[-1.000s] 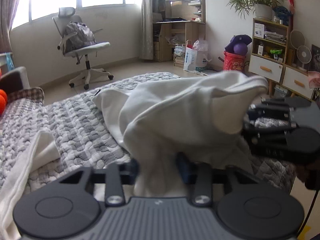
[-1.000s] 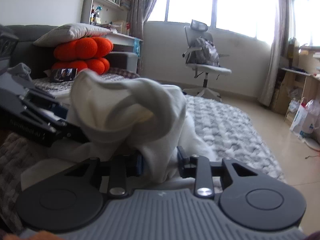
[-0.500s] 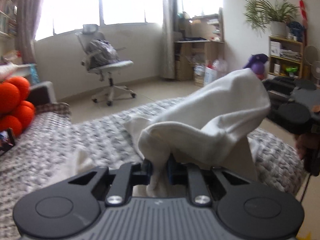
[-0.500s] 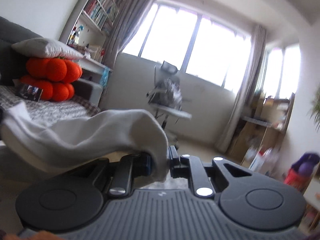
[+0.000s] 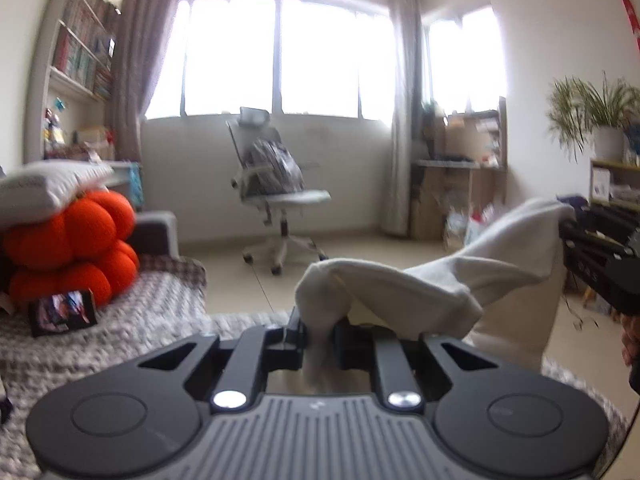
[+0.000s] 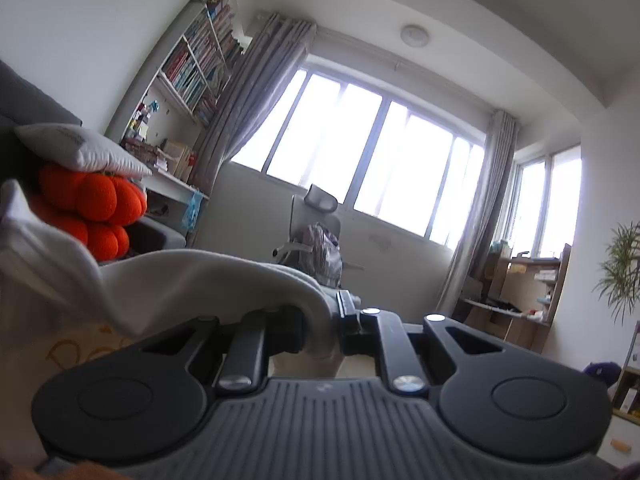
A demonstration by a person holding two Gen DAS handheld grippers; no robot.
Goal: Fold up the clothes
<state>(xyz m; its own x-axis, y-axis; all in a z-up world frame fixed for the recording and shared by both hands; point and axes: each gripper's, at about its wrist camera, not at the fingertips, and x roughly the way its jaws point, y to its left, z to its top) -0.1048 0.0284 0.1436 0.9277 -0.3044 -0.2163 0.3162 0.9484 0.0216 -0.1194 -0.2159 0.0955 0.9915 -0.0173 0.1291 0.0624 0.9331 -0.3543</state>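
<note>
A white garment (image 5: 432, 292) hangs stretched in the air between both grippers. My left gripper (image 5: 320, 330) is shut on one bunched edge of it. The cloth runs up to the right, where the other gripper's black body (image 5: 604, 264) holds its far corner. In the right wrist view my right gripper (image 6: 322, 330) is shut on the white garment (image 6: 180, 284), which sags away to the left; a yellow print (image 6: 76, 354) shows on its lower part. The rest of the garment below the grippers is hidden.
A grey-and-white knitted blanket (image 5: 132, 320) covers the surface below. Orange cushions (image 5: 76, 252) under a white pillow (image 5: 44, 188) sit at the left, with a small photo frame (image 5: 62, 312). An office chair (image 5: 276, 188), shelves and a potted plant (image 5: 596, 116) stand beyond.
Both grippers have risen, lifting the garment off the blanket and pulling it out between them. The right wrist view has tilted up toward the ceiling.
</note>
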